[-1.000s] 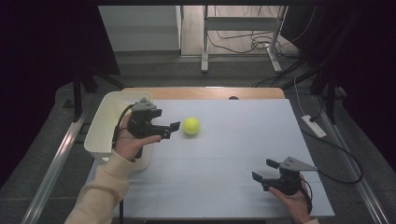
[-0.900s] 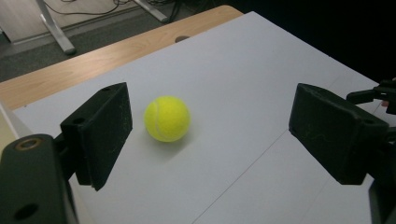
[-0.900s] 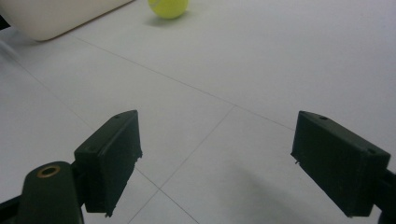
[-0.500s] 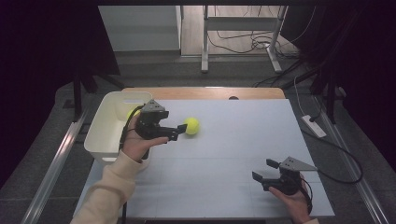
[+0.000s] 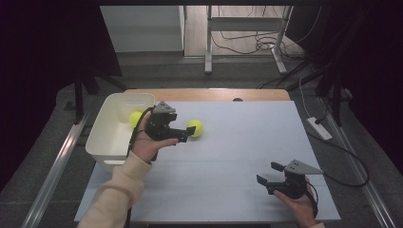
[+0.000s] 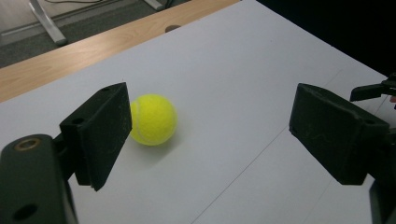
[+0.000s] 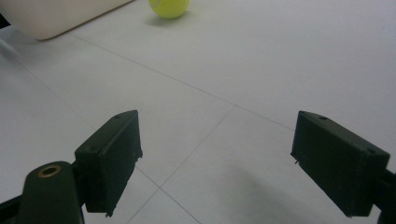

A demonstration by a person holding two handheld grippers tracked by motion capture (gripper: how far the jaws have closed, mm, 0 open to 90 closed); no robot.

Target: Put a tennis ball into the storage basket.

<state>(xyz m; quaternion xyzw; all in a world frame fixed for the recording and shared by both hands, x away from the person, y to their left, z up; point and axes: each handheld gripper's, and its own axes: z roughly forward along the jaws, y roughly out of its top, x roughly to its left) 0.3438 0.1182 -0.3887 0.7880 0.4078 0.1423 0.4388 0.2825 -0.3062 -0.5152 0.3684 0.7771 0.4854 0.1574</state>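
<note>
Your left gripper (image 5: pixel 183 135) has slid across from beside the white bin (image 5: pixel 105 137) toward the tennis ball (image 5: pixel 195 128) on the bench (image 5: pixel 228 156) — a second ago there was clear space between them, and now the jaw tips sit right at the ball's near side. Your right gripper (image 5: pixel 270 173) has not shifted; it hangs open and empty over the near right part of the bench. In the left gripper view the jaws stand open with nothing pressed between them, and the ball lies just past the left-hand jaw, partly hidden behind it rather than centred in the gap. That offset is the main risk, I judge: push on along this line and that jaw strikes the ball instead of passing it, and a ball on a smooth flat surface rolls off — toward the far wooden edge (image 5: pixel 209 94) or out across the bench. Closing early carries the same danger, since only one pad would meet the curve and squirt the ball sideways. A second ball (image 5: pixel 135 118) already lies in the bin, so carry this one over the wall cleanly; a shallow pinch near the tips could let it slip on the way.
</note>
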